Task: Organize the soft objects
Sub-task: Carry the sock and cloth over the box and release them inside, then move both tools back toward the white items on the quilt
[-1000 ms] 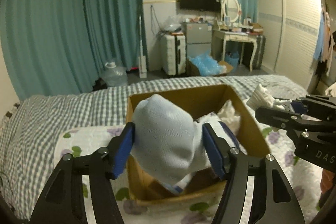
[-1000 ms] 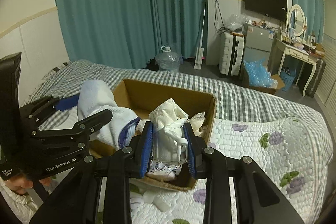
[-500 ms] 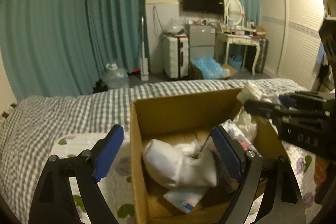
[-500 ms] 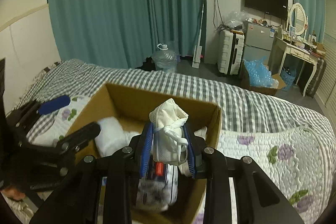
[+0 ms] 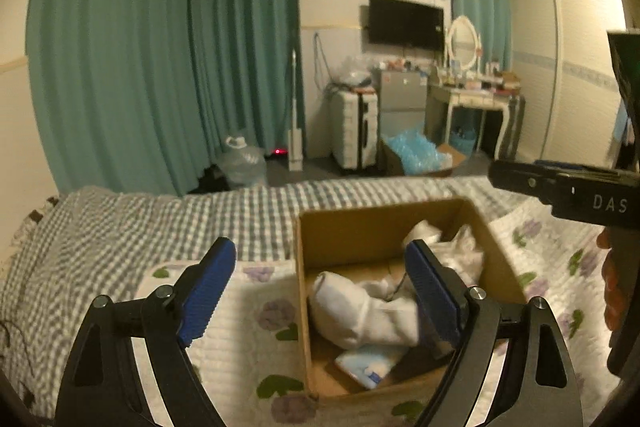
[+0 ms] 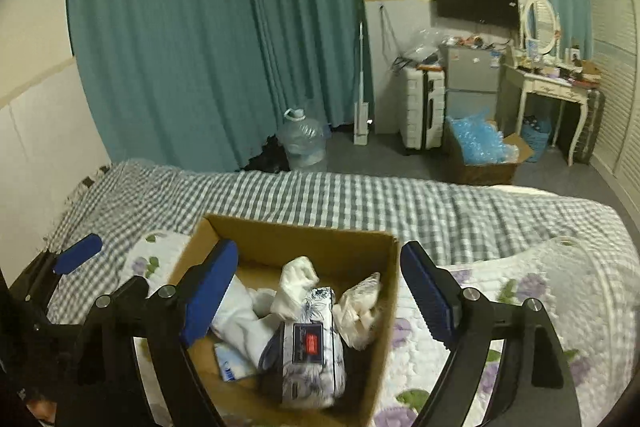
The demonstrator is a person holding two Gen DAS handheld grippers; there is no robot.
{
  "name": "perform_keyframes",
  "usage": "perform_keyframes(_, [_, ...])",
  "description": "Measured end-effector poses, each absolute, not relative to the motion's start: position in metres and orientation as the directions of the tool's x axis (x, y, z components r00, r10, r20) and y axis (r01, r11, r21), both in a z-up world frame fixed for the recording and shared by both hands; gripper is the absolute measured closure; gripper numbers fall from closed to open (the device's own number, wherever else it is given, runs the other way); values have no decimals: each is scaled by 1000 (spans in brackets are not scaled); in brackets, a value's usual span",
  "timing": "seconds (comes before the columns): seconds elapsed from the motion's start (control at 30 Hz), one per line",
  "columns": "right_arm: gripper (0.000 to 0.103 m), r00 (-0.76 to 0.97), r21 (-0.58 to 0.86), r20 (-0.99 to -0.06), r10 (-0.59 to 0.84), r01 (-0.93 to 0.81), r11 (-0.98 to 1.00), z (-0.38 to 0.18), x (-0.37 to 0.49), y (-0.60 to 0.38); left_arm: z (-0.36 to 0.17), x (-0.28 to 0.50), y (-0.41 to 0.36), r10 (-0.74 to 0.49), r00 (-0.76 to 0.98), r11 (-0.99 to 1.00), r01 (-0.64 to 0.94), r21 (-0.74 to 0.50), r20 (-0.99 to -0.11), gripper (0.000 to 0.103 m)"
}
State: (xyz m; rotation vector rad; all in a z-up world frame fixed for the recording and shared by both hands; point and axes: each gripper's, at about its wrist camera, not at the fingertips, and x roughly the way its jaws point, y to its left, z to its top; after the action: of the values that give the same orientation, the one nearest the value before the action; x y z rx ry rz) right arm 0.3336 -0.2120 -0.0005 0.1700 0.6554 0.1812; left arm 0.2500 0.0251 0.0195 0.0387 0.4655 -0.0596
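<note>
An open cardboard box (image 5: 352, 227) (image 6: 304, 235) sits on the bed. Inside lie a pale rolled sock (image 5: 360, 311) (image 6: 240, 327), a white knotted cloth (image 6: 296, 283), a crumpled white piece (image 6: 360, 303) and a floral tissue pack (image 6: 312, 351). A light blue packet (image 5: 368, 367) lies on the box floor. My left gripper (image 5: 320, 291) is open and empty above the box's left side. My right gripper (image 6: 320, 291) is open and empty above the box. The right gripper also shows at the right of the left wrist view (image 5: 560, 187).
The bed has a grey checked blanket (image 5: 160, 223) and a white floral quilt (image 6: 500, 307). Beyond the bed stand teal curtains (image 5: 160, 47), a water jug (image 6: 300, 143), a suitcase (image 6: 424, 111) and a dressing table (image 6: 552, 87).
My left gripper opened and dropped the pale sock into the box. My right gripper then opened and the white knotted cloth fell into the box. Both grippers rose above the box.
</note>
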Motion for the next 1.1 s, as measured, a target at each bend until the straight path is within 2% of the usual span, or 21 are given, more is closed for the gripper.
perform_keyframes(0.17, [9,810,191,-557,183,-90,978,45,296,-219,62,209,30,-47,926,998,58,18,-375,15])
perform_keyframes(0.2, [9,818,184,-548,175,-87,979,54,285,-217,74,195,29,-51,936,998,62,19,-348,13])
perform_keyframes(0.23, [9,829,174,-535,165,-83,981,65,274,-216,80,188,30,-51,941,998,62,21,-335,4])
perform_keyframes(0.27, [9,833,164,-530,158,-82,983,72,264,-215,91,173,30,-46,951,998,58,30,-306,0])
perform_keyframes(0.33, [9,835,149,-527,162,-96,984,89,243,-210,107,151,32,-39,966,998,53,46,-256,0])
perform_keyframes(0.57, [8,827,160,-522,210,-147,976,127,181,-206,132,92,39,-2,977,997,19,78,-214,0])
perform_keyframes(0.7, [1,830,169,-513,219,-152,974,133,143,-209,126,68,41,27,976,996,-7,93,-217,0])
perform_keyframes(0.8, [0,832,172,-514,211,-141,975,128,120,-208,112,56,45,5,976,997,12,73,-217,0])
perform_keyframes(1.1, [0,827,107,-538,161,-122,987,72,86,-187,39,66,66,-42,919,997,11,-82,-391,0])
